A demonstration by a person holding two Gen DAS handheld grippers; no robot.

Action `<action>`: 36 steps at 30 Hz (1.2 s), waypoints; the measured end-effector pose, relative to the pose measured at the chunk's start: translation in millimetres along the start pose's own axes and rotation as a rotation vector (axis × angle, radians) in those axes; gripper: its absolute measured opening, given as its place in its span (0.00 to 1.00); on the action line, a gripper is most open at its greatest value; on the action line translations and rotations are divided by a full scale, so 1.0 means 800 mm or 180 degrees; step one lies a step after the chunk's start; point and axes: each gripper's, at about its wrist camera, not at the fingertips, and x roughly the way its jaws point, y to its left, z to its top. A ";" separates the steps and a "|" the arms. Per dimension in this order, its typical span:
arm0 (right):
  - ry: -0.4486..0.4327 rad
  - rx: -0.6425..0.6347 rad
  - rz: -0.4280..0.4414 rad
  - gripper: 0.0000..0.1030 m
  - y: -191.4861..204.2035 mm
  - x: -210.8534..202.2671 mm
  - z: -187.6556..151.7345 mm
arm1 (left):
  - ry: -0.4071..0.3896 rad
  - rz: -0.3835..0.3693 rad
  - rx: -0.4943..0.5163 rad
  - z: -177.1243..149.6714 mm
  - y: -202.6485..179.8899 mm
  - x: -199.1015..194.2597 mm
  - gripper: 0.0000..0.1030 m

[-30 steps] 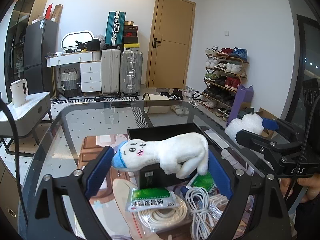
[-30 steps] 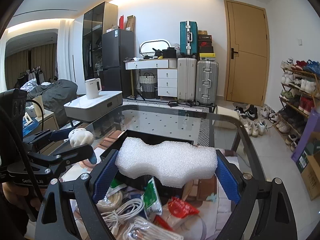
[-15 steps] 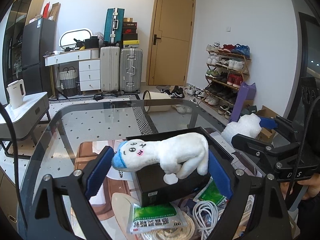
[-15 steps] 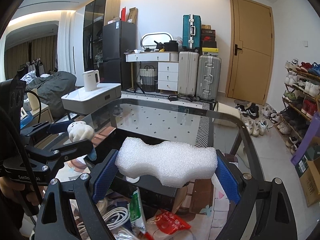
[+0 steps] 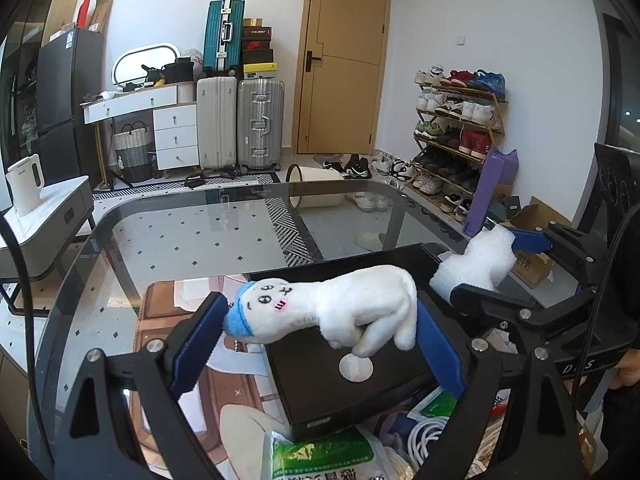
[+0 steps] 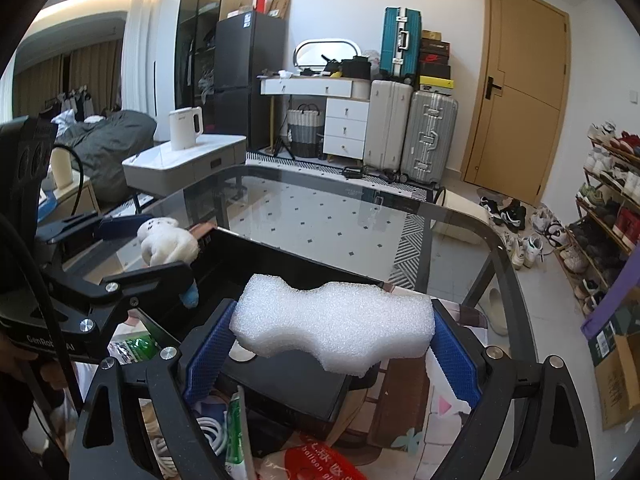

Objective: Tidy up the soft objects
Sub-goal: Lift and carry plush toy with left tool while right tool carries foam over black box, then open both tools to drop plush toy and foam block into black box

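A white plush toy [image 5: 344,308] with a blue cap lies crosswise between the blue pads of my left gripper [image 5: 320,316], which is shut on it. In the right wrist view, a white foam block [image 6: 332,324] is clamped between the pads of my right gripper [image 6: 330,320]. Both objects hang just above a black box [image 5: 320,384] on the glass table [image 5: 180,240]. The box has a white round sticker on its dark flat surface. Each view shows the other gripper at its side: the right gripper [image 5: 500,268] with the foam, the left gripper [image 6: 152,248] with the plush.
Near the table's front edge lie a green packet [image 5: 320,456], coiled white cables [image 5: 432,436] and a red packet [image 6: 320,460]. A printed mat [image 5: 160,320] lies under the box. Beyond the table are suitcases, a shoe rack and a side table with a kettle.
Both grippers have moved forward and slightly down over the black box, still carrying the plush and the foam. The packets and cables have slid toward the bottom of both views.
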 end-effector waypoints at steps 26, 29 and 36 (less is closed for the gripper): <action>0.0236 -0.0567 0.0006 0.99 0.022 0.053 -0.002 | 0.0070 -0.0094 -0.0043 0.000 0.006 0.026 0.88; 0.0228 -0.0549 -0.0032 0.99 0.017 0.047 -0.003 | 0.0071 -0.0109 -0.0015 0.000 0.003 0.024 0.88; 0.0203 -0.0527 -0.0122 0.99 0.016 0.031 -0.008 | 0.0099 -0.0085 0.0124 0.002 -0.013 0.020 0.97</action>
